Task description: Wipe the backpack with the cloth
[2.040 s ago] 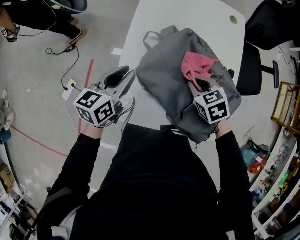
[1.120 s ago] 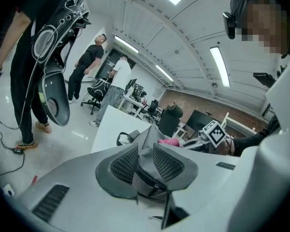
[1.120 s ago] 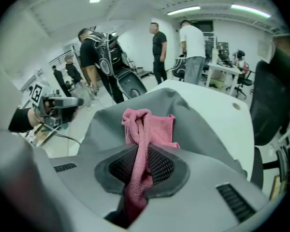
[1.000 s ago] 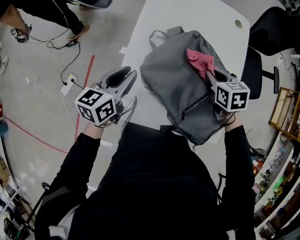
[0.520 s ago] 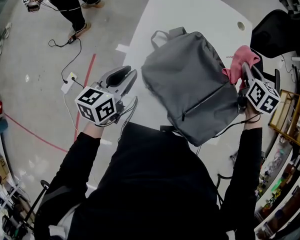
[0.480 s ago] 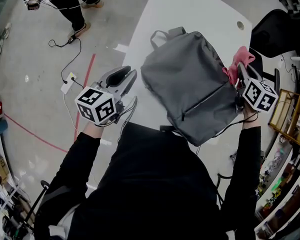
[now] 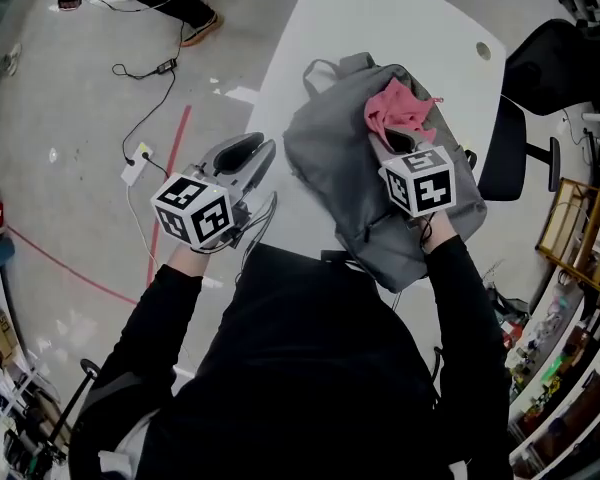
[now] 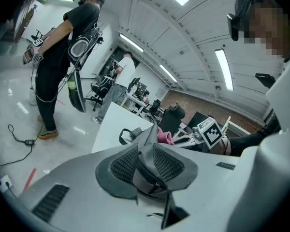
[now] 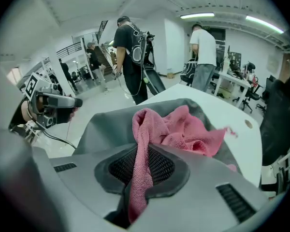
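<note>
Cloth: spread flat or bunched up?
Bunched. The cloth is crumpled in folds on the backpack, one twisted end pinched in the right tool.

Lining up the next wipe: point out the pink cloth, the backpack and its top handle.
pink cloth (image 7: 398,108), head view, its bunched middle.
backpack (image 7: 328,166), head view, bare grey panel left of the cloth.
top handle (image 7: 355,62), head view, the loop's thick strap.
</note>
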Demonstrator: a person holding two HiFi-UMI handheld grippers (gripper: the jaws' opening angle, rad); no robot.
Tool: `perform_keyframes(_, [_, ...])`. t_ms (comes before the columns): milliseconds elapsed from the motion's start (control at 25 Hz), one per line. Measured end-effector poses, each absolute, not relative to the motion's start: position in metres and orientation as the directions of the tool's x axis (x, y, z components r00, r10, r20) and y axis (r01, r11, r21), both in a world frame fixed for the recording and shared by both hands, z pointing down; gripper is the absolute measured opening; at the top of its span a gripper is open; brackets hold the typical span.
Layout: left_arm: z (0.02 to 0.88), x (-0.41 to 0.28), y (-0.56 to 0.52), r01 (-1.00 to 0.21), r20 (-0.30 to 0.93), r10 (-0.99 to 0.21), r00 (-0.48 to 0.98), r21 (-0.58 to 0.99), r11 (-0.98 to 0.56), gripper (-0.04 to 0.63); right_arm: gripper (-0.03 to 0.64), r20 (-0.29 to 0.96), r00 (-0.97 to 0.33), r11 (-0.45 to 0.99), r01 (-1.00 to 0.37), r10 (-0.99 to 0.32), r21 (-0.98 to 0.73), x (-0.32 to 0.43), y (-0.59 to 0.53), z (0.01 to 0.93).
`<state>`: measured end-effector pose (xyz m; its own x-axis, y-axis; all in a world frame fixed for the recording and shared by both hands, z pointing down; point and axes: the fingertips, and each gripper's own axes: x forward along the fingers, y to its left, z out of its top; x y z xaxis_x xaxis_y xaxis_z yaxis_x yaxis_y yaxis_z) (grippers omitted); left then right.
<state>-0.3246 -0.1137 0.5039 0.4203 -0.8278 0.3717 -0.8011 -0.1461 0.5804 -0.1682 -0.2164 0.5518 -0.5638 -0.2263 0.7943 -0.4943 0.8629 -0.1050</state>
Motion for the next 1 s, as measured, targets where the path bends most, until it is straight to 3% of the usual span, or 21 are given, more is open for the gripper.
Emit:
perform_keyframes(200, [0.512, -0.326, -0.111, -0.791, 0.374, -0.826, 0.422, 0.597, -0.134, 0.112, 0.055, 0.814, -0.580, 0.923, -0.336, -0.043, -0.190, -0.208, -0.144, 0.565])
perform_keyframes(400, [0.514, -0.329, -0.112, -0.786, 0.367, -0.830, 0.420, 0.604, -0.131, 0.112, 0.055, 0.742, -0.652, 0.932, -0.151, 0.156, -0.329, -0.241, -0.086, 0.546])
perform_keyframes(560, [0.511, -0.325, -0.112, -0.784, 0.356, -0.831, 0.428, 0.604, -0.144, 0.112, 0.055, 0.739, -0.634, 0.937, -0.063, 0.228, -0.343, -0.226, -0.086, 0.548])
perform_keyframes(760, [0.509, -0.325, -0.094, -0.788, 0.360, -0.832, 0.422, 0.599, -0.141, 0.112, 0.055, 0.854, -0.517, 0.956, -0.216, 0.059, -0.197, -0.172, -0.146, 0.572])
perform_keyframes(1000, [0.511, -0.334, -0.085, -0.791, 0.371, -0.834, 0.409, 0.600, -0.121, 0.112, 0.055, 0.892, -0.407, 0.935, -0.353, -0.195, 0.043, -0.132, -0.232, 0.561])
